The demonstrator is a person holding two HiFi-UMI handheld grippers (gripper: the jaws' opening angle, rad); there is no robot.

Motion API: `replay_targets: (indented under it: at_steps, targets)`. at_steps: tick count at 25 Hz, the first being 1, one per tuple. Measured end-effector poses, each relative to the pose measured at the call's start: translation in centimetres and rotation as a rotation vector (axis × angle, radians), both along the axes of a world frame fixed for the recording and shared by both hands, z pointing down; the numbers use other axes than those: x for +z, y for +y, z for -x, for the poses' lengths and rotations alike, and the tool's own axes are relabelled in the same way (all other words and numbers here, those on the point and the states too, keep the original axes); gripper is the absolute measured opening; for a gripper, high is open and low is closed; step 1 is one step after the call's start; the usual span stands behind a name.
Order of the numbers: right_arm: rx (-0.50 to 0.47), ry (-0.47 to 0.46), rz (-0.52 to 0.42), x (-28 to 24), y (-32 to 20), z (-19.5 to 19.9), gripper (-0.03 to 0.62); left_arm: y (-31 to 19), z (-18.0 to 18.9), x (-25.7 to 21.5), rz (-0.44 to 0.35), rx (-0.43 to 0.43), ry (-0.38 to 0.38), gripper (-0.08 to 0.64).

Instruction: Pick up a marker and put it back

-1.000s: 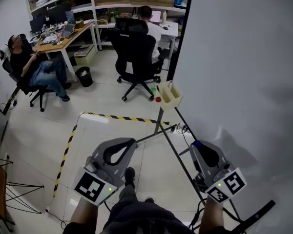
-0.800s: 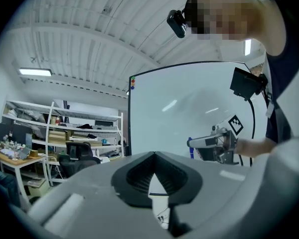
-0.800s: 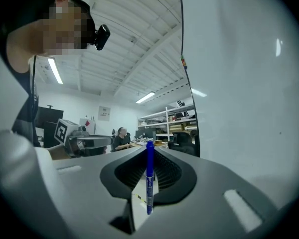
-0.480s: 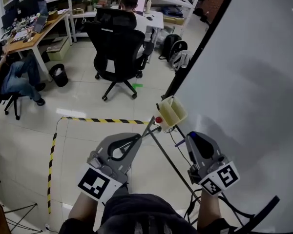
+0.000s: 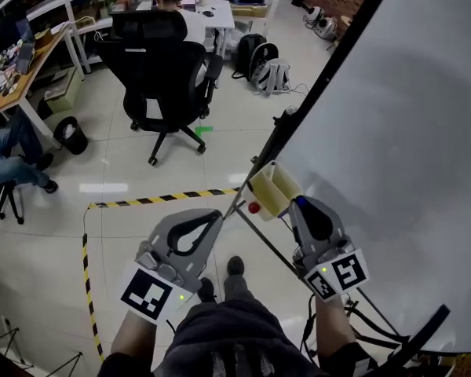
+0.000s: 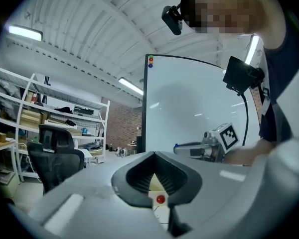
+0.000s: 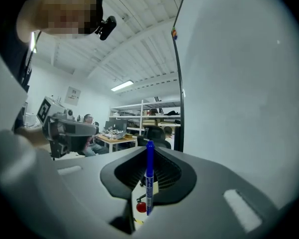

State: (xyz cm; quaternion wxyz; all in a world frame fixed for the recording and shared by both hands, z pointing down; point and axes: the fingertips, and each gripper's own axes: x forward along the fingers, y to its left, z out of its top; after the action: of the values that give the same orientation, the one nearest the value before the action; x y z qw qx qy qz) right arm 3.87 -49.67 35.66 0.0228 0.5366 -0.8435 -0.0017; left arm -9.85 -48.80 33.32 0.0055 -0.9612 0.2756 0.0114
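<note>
Left tongs first: our left gripper [image 5: 214, 214] has its jaws together with nothing between them, above the floor [image 5: 125, 210] and left of the cream holder [image 5: 272, 188] at the whiteboard [image 5: 392, 132]'s lower edge. We see a red knob [image 5: 253, 207] at the holder's near left corner. Our right gripper [image 5: 301, 204] clamps the blue marker [image 7: 149, 180], which stands upright between its jaws, just beside the holder's right end.

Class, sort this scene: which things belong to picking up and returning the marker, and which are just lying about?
Job in hand: blue marker, gripped in the right claw; beige tray; whiteboard.

Lying about: office chair; waste bin; backpacks; striped floor tape.
</note>
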Motion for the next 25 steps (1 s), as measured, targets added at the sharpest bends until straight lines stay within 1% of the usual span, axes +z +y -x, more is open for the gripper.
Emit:
replay_targets:
  at_steps: [2, 6, 11, 15, 20, 25]
  targets:
    - [0.017, -0.009, 0.024, 1.9, -1.0, -0.3, 0.038, -0.8, -0.6, 0.6, 0.002, 0.011, -0.018, 0.005]
    - [0.047, -0.017, 0.043, 4.6, -2.8, -0.8, 0.038, -2.4, -1.3, 1.6, 0.044, 0.014, -0.034, 0.005]
    - [0.081, 0.011, 0.081, 8.1, -4.0, -1.0, 0.038, -3.8, -2.3, 3.0, 0.065, 0.033, -0.062, 0.005]
    - [0.120, 0.013, 0.111, 10.0, -3.6, -1.6, 0.038, -3.9, -2.4, 3.4, 0.076, 0.046, -0.073, 0.005]
    - [0.155, 0.009, 0.113, 11.1, -2.6, -2.2, 0.040, -3.5, -2.8, 3.9, 0.076, 0.056, -0.088, 0.005]
    - [0.148, 0.013, 0.102, 11.1, -1.3, -2.0, 0.048, -2.6, -3.4, 4.3, 0.079, 0.068, -0.094, 0.005]
